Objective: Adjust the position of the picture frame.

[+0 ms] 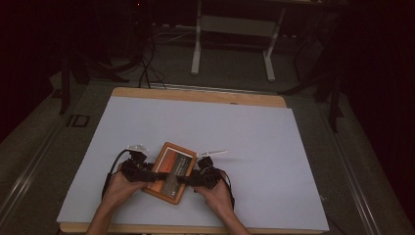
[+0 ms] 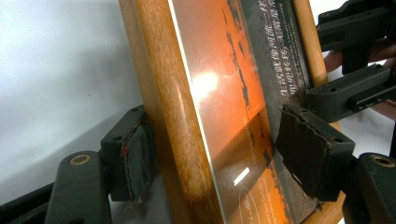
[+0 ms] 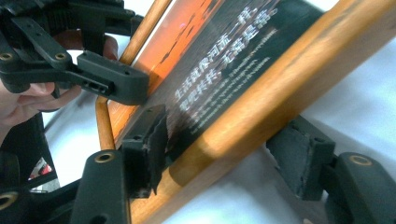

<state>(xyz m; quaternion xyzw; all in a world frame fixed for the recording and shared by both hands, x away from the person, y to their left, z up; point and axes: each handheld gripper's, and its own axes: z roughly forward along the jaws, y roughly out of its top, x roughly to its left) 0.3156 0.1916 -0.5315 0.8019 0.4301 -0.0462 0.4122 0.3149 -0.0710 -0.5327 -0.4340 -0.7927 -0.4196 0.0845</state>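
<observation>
A wooden picture frame [image 1: 177, 159] with an orange print and white lettering lies near the table's front edge. My left gripper [image 1: 155, 175] straddles the frame's left side. In the left gripper view the frame [image 2: 187, 116] stands between the jaws of my left gripper [image 2: 222, 154]. One pad sits by the wooden back. The other pad stands a little off the glass, so this gripper is open. My right gripper [image 1: 188, 179] holds the frame's right side. In the right gripper view my right gripper [image 3: 229, 149] is shut on the frame [image 3: 243, 112], one pad on the glass and one under the wood.
The white table cover [image 1: 244, 137] stretches far behind and to both sides of the frame. The wooden table edge [image 1: 195, 94] lies at the back. Beyond it stand a white table stand [image 1: 235, 34] and floor cables [image 1: 147, 68].
</observation>
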